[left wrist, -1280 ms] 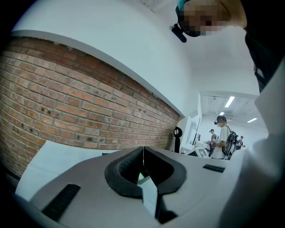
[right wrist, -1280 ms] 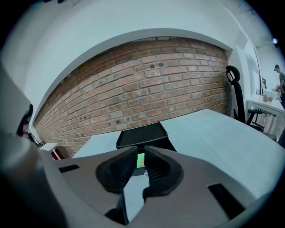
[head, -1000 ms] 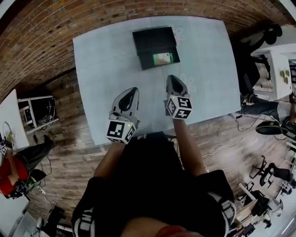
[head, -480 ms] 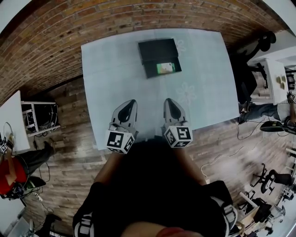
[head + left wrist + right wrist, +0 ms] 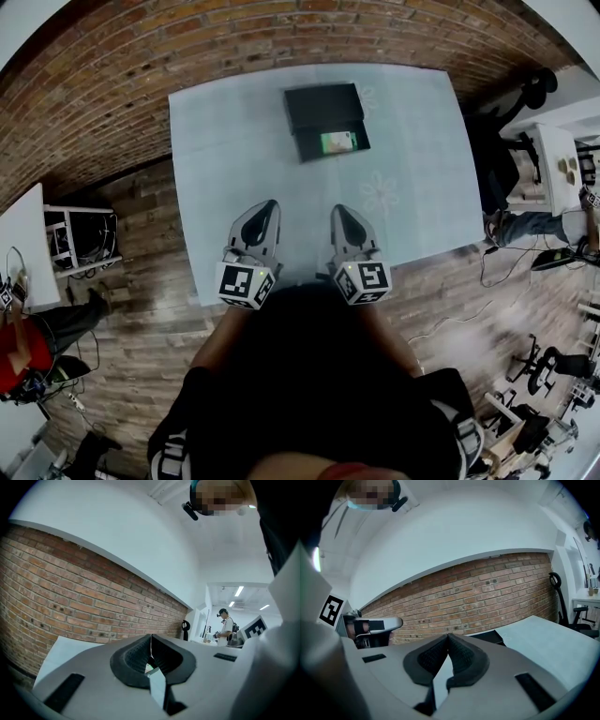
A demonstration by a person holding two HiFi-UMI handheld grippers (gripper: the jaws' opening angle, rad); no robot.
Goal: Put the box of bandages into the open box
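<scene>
A black open box (image 5: 324, 106) lies at the far middle of the pale table (image 5: 225, 141). The green box of bandages (image 5: 338, 142) rests inside its near half. My left gripper (image 5: 269, 205) and right gripper (image 5: 337, 212) hover side by side over the table's near edge, well short of the box. Both are shut with nothing between their jaws. In the left gripper view the left gripper (image 5: 151, 636) has its pads pressed together. The right gripper view shows the right gripper (image 5: 448, 636) with jaws meeting at the tip, and the black box (image 5: 487, 637) lies beyond.
A brick wall (image 5: 141, 56) runs behind the table, and wooden floor (image 5: 131, 281) lies to its left and front. A seated person in red (image 5: 23, 352) is at far left. Chairs and a white desk (image 5: 553, 150) crowd the right. Another person (image 5: 226, 626) stands far off.
My right gripper has drawn back from near the black box toward the table's front edge, level with the left gripper. The left gripper has barely shifted.
</scene>
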